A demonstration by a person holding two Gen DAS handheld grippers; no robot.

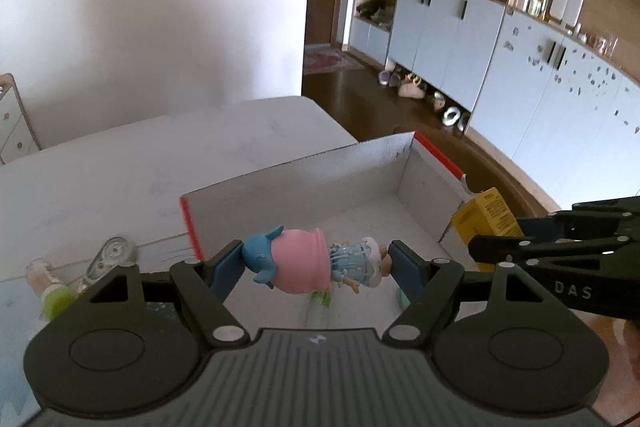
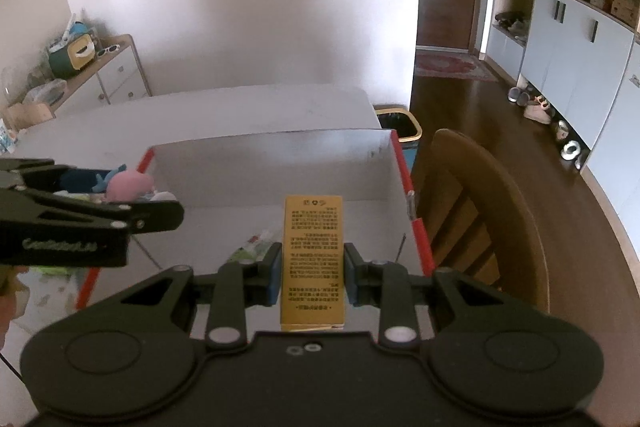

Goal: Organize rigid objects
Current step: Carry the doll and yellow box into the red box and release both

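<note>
My left gripper is shut on a toy figurine with a pink head, a blue hat and a light blue dress, held sideways over the near left part of an open white box with red edges. It also shows in the right wrist view. My right gripper is shut on a yellow carton with printed text, held above the box's floor. The carton's end shows in the left wrist view, where the right gripper's fingers reach in from the right.
The box sits on a white table. A clear tape dispenser and a green-capped item lie left of the box. A green-and-white item lies inside it. A wooden chair stands right of the table, a bin beyond.
</note>
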